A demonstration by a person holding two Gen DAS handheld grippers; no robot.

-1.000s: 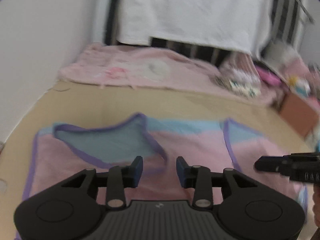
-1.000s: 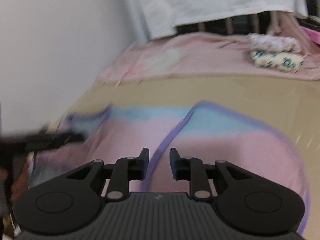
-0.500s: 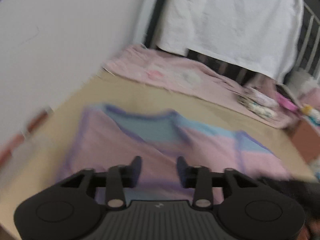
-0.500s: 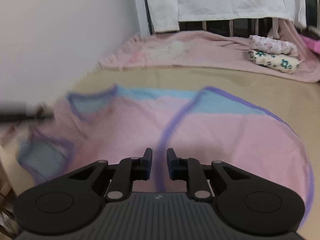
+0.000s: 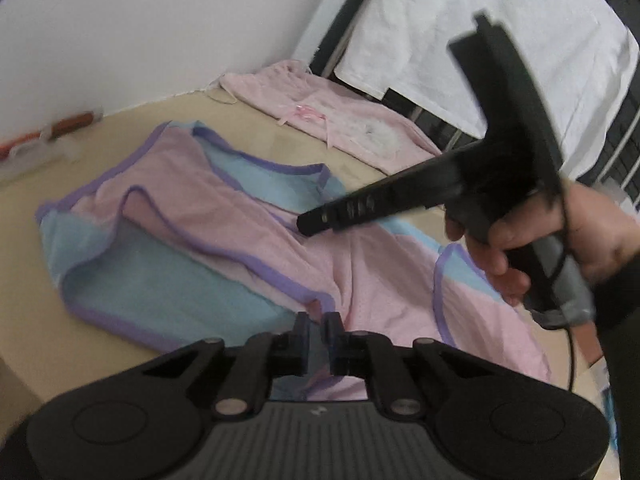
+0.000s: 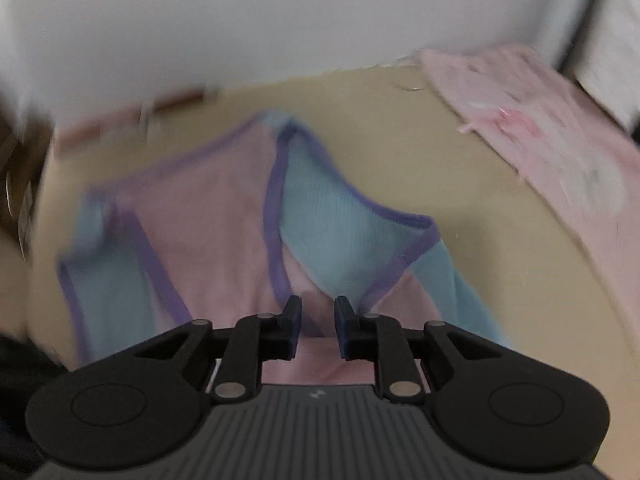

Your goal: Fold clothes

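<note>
A pink and light-blue sleeveless top with purple trim [image 5: 248, 240] lies on the tan bed surface, partly folded over itself. My left gripper [image 5: 317, 334] is shut on the top's blue near edge, with cloth between its fingers. My right gripper [image 6: 317, 316] is open, low over the pink cloth below the neckline [image 6: 340, 232]. In the left wrist view the right gripper shows from the side [image 5: 400, 200], held by a hand above the middle of the top.
A pink blanket [image 5: 340, 120] lies at the back against the white wall; it also shows in the right wrist view [image 6: 540, 140]. A white towel [image 5: 480, 40] hangs over a dark bed rail. An orange-and-white object [image 5: 48, 136] lies at the left edge.
The left gripper has closed on the top's edge and pulled it over, so the top is now partly folded. The right gripper has opened wider and swung left, over the neckline.
</note>
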